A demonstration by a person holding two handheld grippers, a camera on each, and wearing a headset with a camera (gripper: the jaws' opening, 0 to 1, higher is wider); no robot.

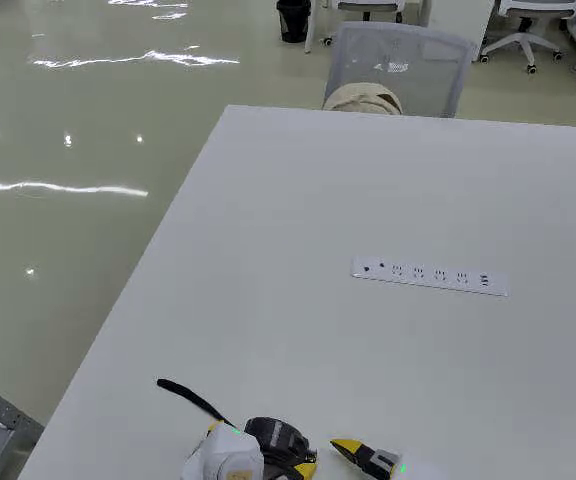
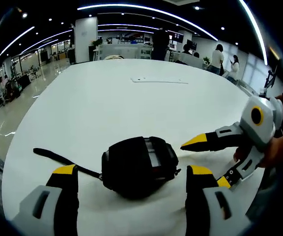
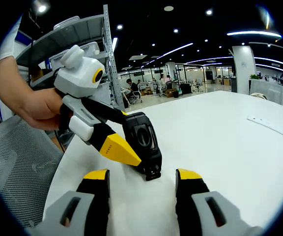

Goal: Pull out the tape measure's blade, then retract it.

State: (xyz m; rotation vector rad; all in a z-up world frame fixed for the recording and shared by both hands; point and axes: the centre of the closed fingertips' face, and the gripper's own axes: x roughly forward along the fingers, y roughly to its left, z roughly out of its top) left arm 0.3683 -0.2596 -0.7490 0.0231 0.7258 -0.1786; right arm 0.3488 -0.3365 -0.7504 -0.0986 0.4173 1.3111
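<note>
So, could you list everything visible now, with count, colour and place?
tape measure: one, black, near table edge, between the left tongs' jaws
strap: one, black, on the tape measure, lying on the table
power strip: one, white, mid-table
table: one, white
mesh chair: one, grey, far table edge
bin: one, black, floor beyond
shelf: one, grey, beside the table
left hand: one, gripping the left tongs
left tongs: one, white, yellow tips, open, astride the tape measure
right tongs: one, white, yellow tips, open, empty, beside the tape measure
</note>
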